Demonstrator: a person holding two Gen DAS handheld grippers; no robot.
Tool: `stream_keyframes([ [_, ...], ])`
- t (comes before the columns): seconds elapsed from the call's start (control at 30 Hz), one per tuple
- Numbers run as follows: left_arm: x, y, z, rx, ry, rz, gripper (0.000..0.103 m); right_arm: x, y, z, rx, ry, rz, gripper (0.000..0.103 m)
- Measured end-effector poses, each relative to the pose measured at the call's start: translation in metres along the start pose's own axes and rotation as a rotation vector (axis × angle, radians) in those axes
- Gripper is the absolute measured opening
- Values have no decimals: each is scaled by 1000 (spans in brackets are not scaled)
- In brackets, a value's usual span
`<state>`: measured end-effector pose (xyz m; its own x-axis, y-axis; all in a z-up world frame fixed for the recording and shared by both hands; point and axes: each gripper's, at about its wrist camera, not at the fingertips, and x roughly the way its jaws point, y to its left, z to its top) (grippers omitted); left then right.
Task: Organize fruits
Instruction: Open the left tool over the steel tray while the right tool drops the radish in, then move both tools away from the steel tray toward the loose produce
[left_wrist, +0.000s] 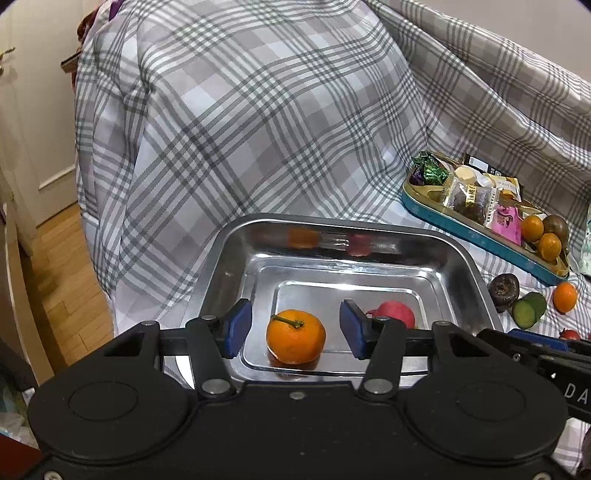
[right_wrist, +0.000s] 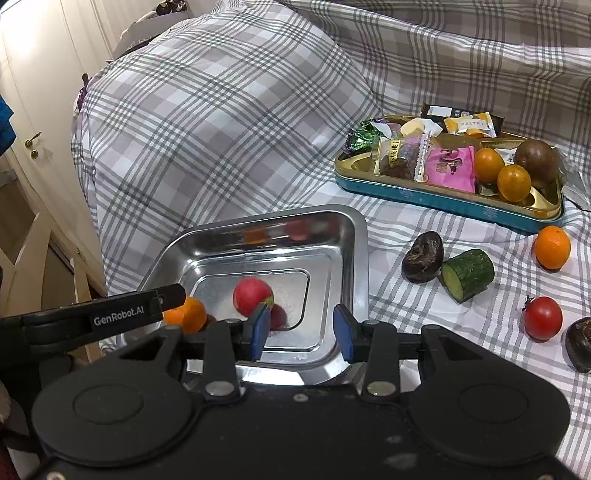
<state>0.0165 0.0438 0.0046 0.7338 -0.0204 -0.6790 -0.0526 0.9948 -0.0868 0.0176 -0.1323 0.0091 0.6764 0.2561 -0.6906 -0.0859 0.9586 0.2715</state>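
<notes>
A steel tray (left_wrist: 458, 266) (right_wrist: 354, 258) holds a stemmed orange (left_wrist: 295, 336) (right_wrist: 190, 314) and a red fruit (left_wrist: 393, 314) (right_wrist: 253, 297). My left gripper (left_wrist: 295, 328) is open, its blue pads either side of the orange without touching it. My right gripper (right_wrist: 301, 330) is open and empty above the tray's near right part. On the cloth to the right lie a dark fruit (right_wrist: 423, 256), a cucumber piece (right_wrist: 469, 273), an orange (right_wrist: 552, 246), a tomato (right_wrist: 543, 317) and another dark fruit (right_wrist: 580, 343).
A teal and gold tin (right_wrist: 443, 199) (left_wrist: 472, 232) at the back right holds wrapped snacks, two small oranges (right_wrist: 500, 170) and a brown fruit (right_wrist: 537, 160). A checked cloth covers the bed and a big bulge behind the tray. The bed edge and wooden floor (left_wrist: 62, 273) lie left.
</notes>
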Motion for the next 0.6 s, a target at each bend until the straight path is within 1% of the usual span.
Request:
stream_keyframes([
  [0.23,-3,-6,-2,40,-27,11,58,-2,-1,-1,-1,-2,-3,41],
  [0.6,-4,-6,-2,42,-33,5,58,-6,-4,-1,-2,-2,-12,41],
])
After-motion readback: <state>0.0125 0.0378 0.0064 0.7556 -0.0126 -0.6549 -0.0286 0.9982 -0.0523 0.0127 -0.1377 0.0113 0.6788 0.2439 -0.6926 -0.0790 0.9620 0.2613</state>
